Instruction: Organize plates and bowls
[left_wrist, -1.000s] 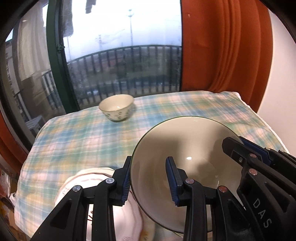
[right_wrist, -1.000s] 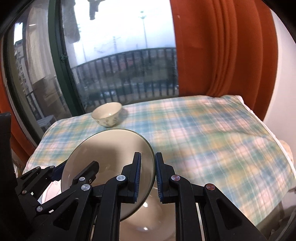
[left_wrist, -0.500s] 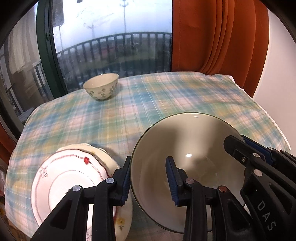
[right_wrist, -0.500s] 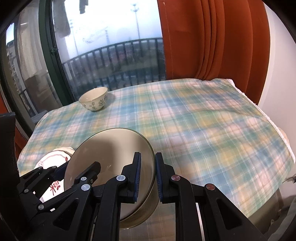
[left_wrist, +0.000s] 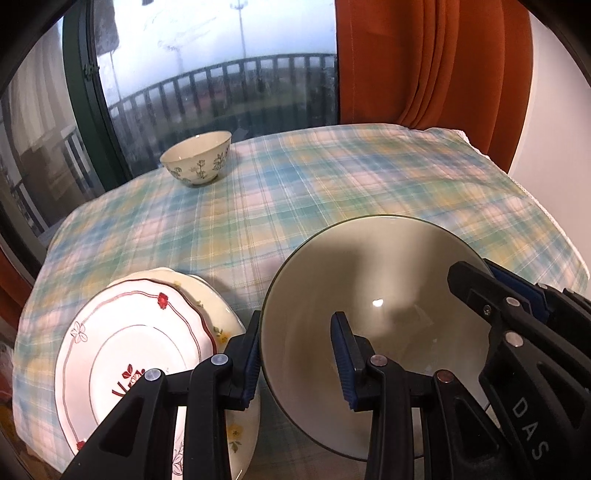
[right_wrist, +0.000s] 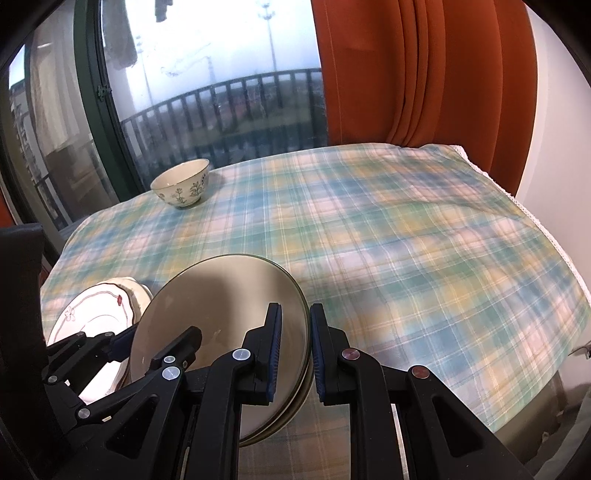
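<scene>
One wide beige bowl, dark-rimmed, glossy inside.

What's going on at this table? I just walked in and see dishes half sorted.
A person holds a large plain bowl with both handheld tools: the left tool grips its left rim, the right tool its right rim. The bowl is tilted, low over the near part of the checked tablecloth. Beside it on the left lie two stacked plates. A small flowered bowl stands alone at the far edge by the window.
</scene>
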